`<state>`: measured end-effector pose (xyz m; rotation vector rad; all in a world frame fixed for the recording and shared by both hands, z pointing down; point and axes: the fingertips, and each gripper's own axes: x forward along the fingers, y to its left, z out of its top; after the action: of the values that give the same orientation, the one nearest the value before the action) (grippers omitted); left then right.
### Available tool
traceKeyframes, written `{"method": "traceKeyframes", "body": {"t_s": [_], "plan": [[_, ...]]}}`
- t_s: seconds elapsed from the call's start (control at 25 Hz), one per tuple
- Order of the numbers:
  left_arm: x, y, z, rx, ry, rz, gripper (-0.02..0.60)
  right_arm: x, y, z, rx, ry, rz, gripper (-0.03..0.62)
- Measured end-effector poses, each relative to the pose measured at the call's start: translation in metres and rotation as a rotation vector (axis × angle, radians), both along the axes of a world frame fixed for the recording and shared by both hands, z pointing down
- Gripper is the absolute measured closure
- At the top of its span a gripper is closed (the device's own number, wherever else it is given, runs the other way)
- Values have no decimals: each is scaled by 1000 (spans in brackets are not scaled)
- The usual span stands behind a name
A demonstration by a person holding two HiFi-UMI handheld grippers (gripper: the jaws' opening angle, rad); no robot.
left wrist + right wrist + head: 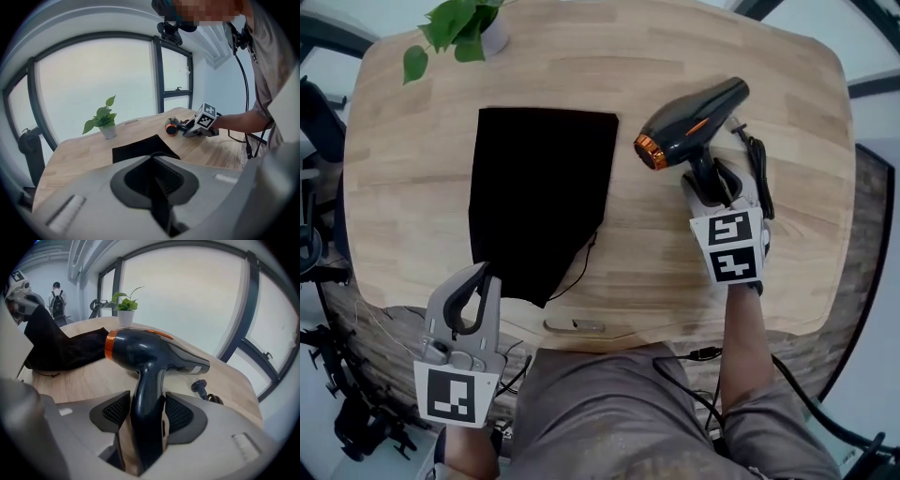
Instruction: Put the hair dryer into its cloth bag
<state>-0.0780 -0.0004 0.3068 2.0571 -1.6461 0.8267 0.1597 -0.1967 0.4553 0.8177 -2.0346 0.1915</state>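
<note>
Near the table's [403,197] right edge, the right forearm reaches forward with the right gripper [711,178] pitched steeply down. The hair dryer [684,127], black with an orange nozzle ring, lies on the wood just right of the flat black cloth bag [539,187]. The right jaws stand wide, straddling its handle. At the near edge, the left gripper [480,281] is pinched together on the bag's corner.
</note>
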Motion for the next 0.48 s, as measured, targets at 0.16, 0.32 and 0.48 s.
{"method": "traceKeyframes", "body": {"t_s": [0.16,0.32,0.48], "plan": [[-2,5,6,-2,-5,-13,564,-3,-7,1,-2,-20,-4,361],[2,5,6,20,-11,15,564,-5,0,-6,5,-14,-49,367],[2,8,-1,51,-23,29,564,-15,20,-17,6,-5,-119,367]]}}
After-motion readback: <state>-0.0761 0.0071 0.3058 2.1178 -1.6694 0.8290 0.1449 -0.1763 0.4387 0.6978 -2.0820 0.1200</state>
